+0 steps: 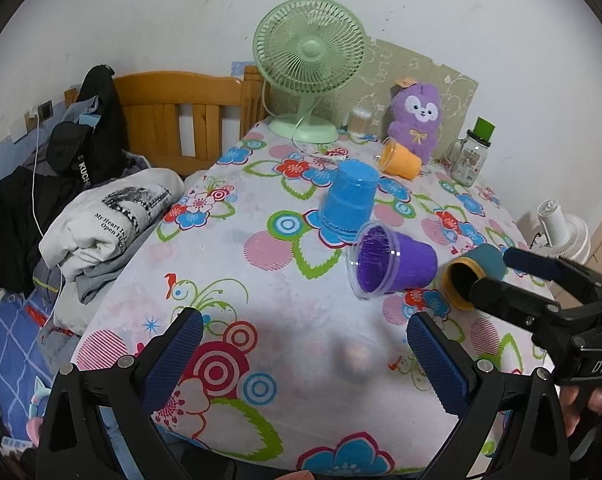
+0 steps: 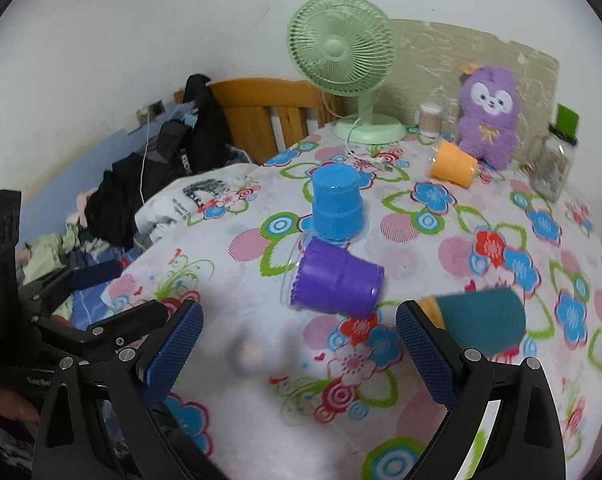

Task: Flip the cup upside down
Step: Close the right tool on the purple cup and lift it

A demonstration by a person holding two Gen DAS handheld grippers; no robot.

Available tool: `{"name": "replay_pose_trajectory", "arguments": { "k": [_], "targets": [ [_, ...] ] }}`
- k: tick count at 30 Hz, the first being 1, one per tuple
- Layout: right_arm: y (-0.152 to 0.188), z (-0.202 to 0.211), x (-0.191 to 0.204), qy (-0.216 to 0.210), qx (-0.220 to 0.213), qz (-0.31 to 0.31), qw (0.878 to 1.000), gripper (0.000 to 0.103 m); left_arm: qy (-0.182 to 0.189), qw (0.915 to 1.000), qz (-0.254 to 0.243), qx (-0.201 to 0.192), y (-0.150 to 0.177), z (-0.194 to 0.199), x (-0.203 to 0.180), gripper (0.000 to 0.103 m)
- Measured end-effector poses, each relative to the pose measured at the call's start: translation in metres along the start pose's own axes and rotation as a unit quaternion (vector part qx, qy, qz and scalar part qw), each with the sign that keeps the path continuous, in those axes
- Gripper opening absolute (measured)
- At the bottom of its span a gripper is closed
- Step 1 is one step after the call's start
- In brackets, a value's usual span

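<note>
A purple cup [image 1: 393,266] [image 2: 337,278] lies on its side mid-table. A blue cup [image 1: 349,200] [image 2: 337,206] stands upside down behind it. A teal cup with a yellow inside [image 1: 471,278] [image 2: 481,320] lies on its side to the right. An orange cup [image 1: 401,160] [image 2: 453,164] lies on its side at the back. My left gripper [image 1: 305,364] is open and empty, in front of the purple cup. My right gripper [image 2: 299,360] [image 1: 497,276] is open, its right finger beside the teal cup; in the left wrist view its fingers straddle that cup's mouth.
A green fan [image 1: 311,64] [image 2: 341,56], a purple plush toy [image 1: 415,120] [image 2: 487,116], a glass jar with a green lid [image 1: 471,154] [image 2: 555,160] and a small swab container [image 1: 361,122] stand at the back. Folded clothes [image 1: 109,220] lie off the table's left edge.
</note>
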State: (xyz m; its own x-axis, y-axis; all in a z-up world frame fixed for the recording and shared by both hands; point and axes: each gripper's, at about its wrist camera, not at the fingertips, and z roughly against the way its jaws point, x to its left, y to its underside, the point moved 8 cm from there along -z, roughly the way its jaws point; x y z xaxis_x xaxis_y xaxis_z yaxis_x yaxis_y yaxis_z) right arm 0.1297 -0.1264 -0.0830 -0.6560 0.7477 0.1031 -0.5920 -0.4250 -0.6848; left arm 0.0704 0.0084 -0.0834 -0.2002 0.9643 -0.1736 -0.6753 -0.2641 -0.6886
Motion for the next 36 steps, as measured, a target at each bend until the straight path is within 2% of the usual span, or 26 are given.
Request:
{"name": "replay_pose_trajectory", "arguments": {
  "k": [3,8,15,26,29,33,36],
  "targets": [
    [-0.008,-0.012,-0.003,0.007,0.013,0.047,0.999,0.098,-0.002,0.9999,0.01,0.009,0.0,-0.009,0.006,0.103],
    [-0.012,-0.045,-0.012,-0.003,0.074,0.129,0.989,0.098,-0.009,0.9994,0.015,0.029,0.005,-0.026,0.013,0.103],
    [-0.007,-0.088,-0.019,-0.024,0.141,0.177,0.974,0.098,-0.014,0.9985,0.022,0.049,0.01,-0.046,0.013,0.103],
    [0.004,-0.131,-0.008,-0.084,0.228,0.261,0.934,0.098,-0.019,0.9972,0.017,0.071,0.015,-0.063,0.008,0.103],
    [0.007,-0.136,-0.005,-0.102,0.248,0.263,0.927,0.087,-0.02,0.9969,0.018,0.073,0.015,-0.064,0.008,0.103],
    [0.006,-0.136,-0.001,-0.108,0.249,0.247,0.93,0.08,-0.02,0.9971,0.018,0.071,0.014,-0.064,0.008,0.103],
    [-0.002,-0.13,-0.003,-0.094,0.233,0.215,0.944,0.08,-0.019,0.9973,0.019,0.068,0.013,-0.061,0.008,0.103]
  ]
}}
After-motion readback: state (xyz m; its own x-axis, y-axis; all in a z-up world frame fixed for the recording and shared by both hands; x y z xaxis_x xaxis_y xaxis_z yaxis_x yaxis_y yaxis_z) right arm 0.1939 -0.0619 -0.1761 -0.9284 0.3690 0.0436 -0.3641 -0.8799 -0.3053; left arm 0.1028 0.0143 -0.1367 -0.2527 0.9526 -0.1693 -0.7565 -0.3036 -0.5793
